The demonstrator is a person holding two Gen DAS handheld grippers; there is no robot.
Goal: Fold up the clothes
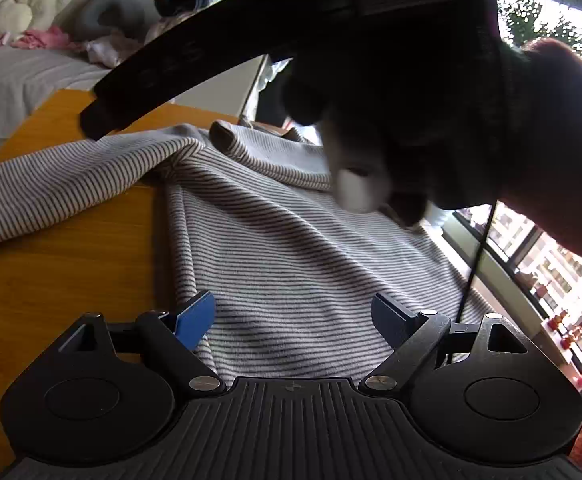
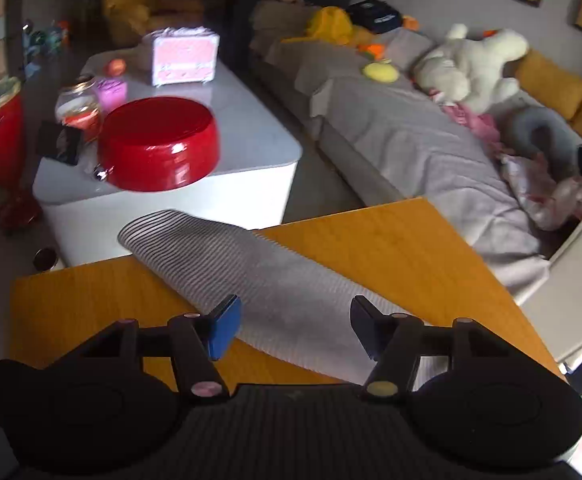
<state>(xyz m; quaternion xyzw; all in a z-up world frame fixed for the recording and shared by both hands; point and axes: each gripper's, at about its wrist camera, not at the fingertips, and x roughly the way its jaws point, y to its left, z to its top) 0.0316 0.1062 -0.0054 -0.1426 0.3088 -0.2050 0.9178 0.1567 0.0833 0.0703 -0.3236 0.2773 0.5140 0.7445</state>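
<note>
We see the striped garment point(image 1: 275, 248) spread on the wooden table point(image 1: 63, 264), one sleeve point(image 1: 51, 192) running off toward the table's left edge. The left gripper point(image 1: 293, 318) sits low over the body of the cloth, fingers apart with nothing between them. Bare wood lies to the left of the garment.

The right wrist view shows the right gripper point(image 2: 295, 326) with fingers likewise spread, above a striped sleeve point(image 2: 227, 264) whose cuff overhangs the table's far edge point(image 2: 331, 216). Bare wood lies on both sides of it.

Only the left view shows the right device as a dark blurred mass point(image 1: 391, 92) above the collar area; contact with the cloth we cannot tell. Only the right view shows the white coffee table point(image 2: 251, 128), red bowl point(image 2: 159, 144) and grey sofa point(image 2: 403, 136).
</note>
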